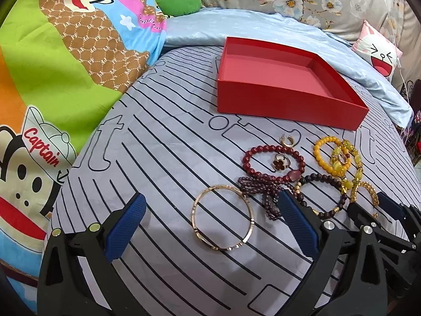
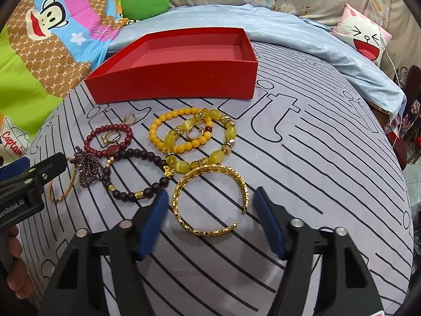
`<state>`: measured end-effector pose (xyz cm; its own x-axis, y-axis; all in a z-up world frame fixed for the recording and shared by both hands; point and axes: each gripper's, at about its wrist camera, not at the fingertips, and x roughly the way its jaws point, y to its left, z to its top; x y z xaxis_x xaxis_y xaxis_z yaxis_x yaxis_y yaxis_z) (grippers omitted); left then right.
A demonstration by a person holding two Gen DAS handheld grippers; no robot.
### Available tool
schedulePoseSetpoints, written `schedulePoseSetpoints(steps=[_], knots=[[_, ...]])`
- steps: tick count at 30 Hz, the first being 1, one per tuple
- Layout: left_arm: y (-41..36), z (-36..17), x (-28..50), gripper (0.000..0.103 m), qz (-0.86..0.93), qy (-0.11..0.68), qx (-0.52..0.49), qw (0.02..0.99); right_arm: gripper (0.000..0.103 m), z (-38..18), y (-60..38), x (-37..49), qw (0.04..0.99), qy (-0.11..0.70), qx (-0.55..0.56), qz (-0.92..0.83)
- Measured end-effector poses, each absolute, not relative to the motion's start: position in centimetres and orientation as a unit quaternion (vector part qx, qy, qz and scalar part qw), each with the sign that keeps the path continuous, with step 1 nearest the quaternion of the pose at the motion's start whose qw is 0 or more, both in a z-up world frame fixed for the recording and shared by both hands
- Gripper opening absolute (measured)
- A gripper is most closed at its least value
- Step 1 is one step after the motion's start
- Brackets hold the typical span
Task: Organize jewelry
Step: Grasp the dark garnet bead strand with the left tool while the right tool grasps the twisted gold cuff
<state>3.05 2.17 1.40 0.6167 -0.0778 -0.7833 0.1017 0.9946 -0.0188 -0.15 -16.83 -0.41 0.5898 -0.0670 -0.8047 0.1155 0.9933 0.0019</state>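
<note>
An empty red box (image 1: 286, 100) (image 2: 171, 84) stands on the striped sheet behind a spread of jewelry. My left gripper (image 1: 210, 208) is open, its blue pads either side of a thin gold bangle (image 1: 197, 221) (image 2: 71, 184). My right gripper (image 2: 211, 204) is open around a chunky gold cuff (image 2: 184, 184) (image 1: 371, 192). Between them lie a red bead bracelet (image 1: 273, 179) (image 2: 90, 137), a dark bead bracelet (image 1: 339, 184) (image 2: 142, 155), a purple bead strand (image 1: 265, 187) (image 2: 86, 168), yellow bead bracelets (image 1: 323, 160) (image 2: 168, 126) and small rings (image 1: 288, 141) (image 2: 130, 118).
A cartoon monkey quilt (image 1: 65, 65) (image 2: 47, 52) is heaped on the left. A light blue blanket (image 1: 197, 31) (image 2: 329, 52) and a pink cartoon cushion (image 1: 379, 50) (image 2: 363, 39) lie behind the box. The bed edge (image 2: 402, 158) falls off at the right.
</note>
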Motion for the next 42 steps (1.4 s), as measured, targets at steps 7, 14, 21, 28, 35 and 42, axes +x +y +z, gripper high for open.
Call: schedulePoseSetpoints(steps=[7,14,21,28,35,42], knots=[[0.7,1.5,3.1,0.096,-0.072,0.433,0.021,0.898,0.055,-0.2,-17.3,-0.4,0.891,0.451,0.036,-0.044],[0.0,1.7,3.4,0.089,-0.086,0.433,0.020,0.897,0.055,0.3,-18.4,-0.2,0.889,0.453,0.049,-0.054],[-0.5,1.5,3.3,0.071,-0.098,0.439,0.026,0.892,0.056,0.7,-18.8,-0.2,0.889,0.450,0.057,-0.057],[-1.1,1.2,3.3,0.050,-0.116,0.444,0.026,0.888,0.056,0.7,-18.9,-0.2,0.889,0.450,0.058,-0.056],[-1.9,0.8,3.4,0.018,-0.137,0.453,0.024,0.880,0.056,0.8,-18.7,-0.3,0.889,0.450,0.060,-0.052],[-1.5,1.5,3.3,0.005,-0.150,0.453,0.008,0.879,0.056,1.2,-18.7,-0.6,0.891,0.447,0.062,-0.047]])
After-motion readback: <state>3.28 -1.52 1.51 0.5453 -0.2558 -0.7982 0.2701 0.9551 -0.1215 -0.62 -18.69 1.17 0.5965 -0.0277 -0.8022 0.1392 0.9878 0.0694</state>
